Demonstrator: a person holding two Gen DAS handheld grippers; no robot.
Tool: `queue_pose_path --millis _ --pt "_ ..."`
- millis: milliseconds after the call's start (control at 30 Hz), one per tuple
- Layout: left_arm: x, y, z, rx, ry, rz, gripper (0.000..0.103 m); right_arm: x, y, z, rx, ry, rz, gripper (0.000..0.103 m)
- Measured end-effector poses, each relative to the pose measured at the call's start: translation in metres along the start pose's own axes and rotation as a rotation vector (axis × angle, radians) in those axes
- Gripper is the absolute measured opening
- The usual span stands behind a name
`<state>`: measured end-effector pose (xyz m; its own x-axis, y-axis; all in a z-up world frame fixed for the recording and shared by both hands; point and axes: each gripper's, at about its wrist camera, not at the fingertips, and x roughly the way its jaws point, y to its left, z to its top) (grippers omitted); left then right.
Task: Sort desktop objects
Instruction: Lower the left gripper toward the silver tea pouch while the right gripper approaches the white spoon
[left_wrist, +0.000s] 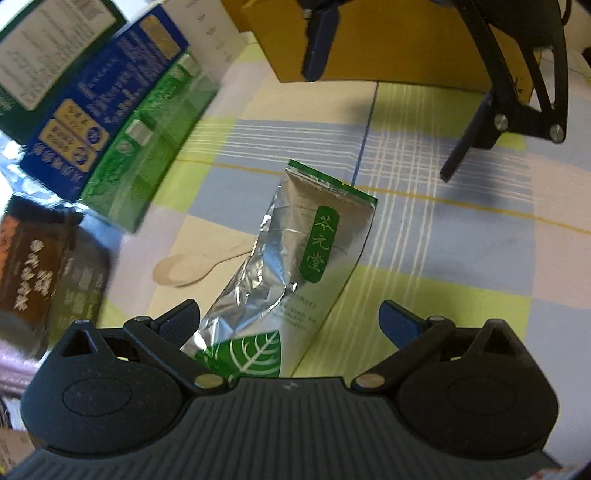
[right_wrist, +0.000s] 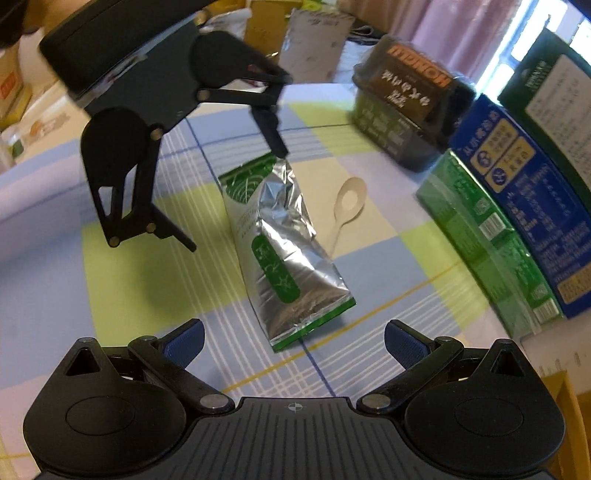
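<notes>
A silver foil tea pouch (left_wrist: 314, 236) (right_wrist: 284, 258) with green label and green ends lies flat on the checked tablecloth (left_wrist: 461, 240) (right_wrist: 147, 280). My left gripper (left_wrist: 290, 323) (right_wrist: 236, 201) is open, its blue-padded fingers on either side of the pouch's leaf-printed end; contact with the foil cannot be judged. My right gripper (right_wrist: 295, 341) (left_wrist: 388, 110) is open too, facing the pouch's opposite, sealed end and apart from it. A pale plastic spoon (left_wrist: 184, 269) (right_wrist: 349, 201) lies beside the pouch, its handle partly under the foil.
A green box (left_wrist: 147, 147) (right_wrist: 487, 240), a blue box (left_wrist: 92, 110) (right_wrist: 524, 184) and a dark green box (left_wrist: 48, 48) stand in a row. A brown packet (left_wrist: 33, 266) (right_wrist: 406, 96) sits further along. A yellow carton (left_wrist: 388, 40) stands behind the right gripper.
</notes>
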<state>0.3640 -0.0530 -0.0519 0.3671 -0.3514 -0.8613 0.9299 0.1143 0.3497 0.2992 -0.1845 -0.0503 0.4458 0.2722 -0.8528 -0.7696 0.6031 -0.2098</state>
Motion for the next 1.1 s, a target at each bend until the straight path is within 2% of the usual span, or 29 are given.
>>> queue_pose_path --millis 133,233,400,567,667,733,900,1100 --pt "0.016 0.002 0.005 0.087 0.020 -0.052 0.101 0.014 -0.002 0.002 -0.031 0.006 0.013 0.101" --pt "0.025 0.007 0.007 0.109 0.013 -0.081 0.101 0.021 -0.005 0.004 -0.053 0.011 0.024 0.101" --pt "0.040 0.023 0.014 0.078 0.030 -0.135 0.101 0.030 -0.013 0.007 -0.059 0.016 0.025 0.101" --pt "0.058 0.027 0.016 0.071 0.080 -0.209 0.098 0.035 -0.022 0.007 -0.041 0.013 0.016 0.101" --pt "0.064 0.024 0.012 0.082 0.107 -0.214 0.095 0.040 -0.025 0.007 -0.041 0.020 0.016 0.101" --pt "0.063 0.026 0.010 0.049 0.112 -0.217 0.092 0.043 -0.026 0.007 -0.037 0.026 0.016 0.101" --pt "0.054 0.038 -0.004 -0.091 0.168 -0.210 0.061 0.045 -0.028 0.011 -0.010 0.038 0.011 0.101" --pt "0.037 0.037 -0.032 -0.237 0.217 -0.181 0.060 0.048 -0.031 0.019 0.041 0.057 0.006 0.101"
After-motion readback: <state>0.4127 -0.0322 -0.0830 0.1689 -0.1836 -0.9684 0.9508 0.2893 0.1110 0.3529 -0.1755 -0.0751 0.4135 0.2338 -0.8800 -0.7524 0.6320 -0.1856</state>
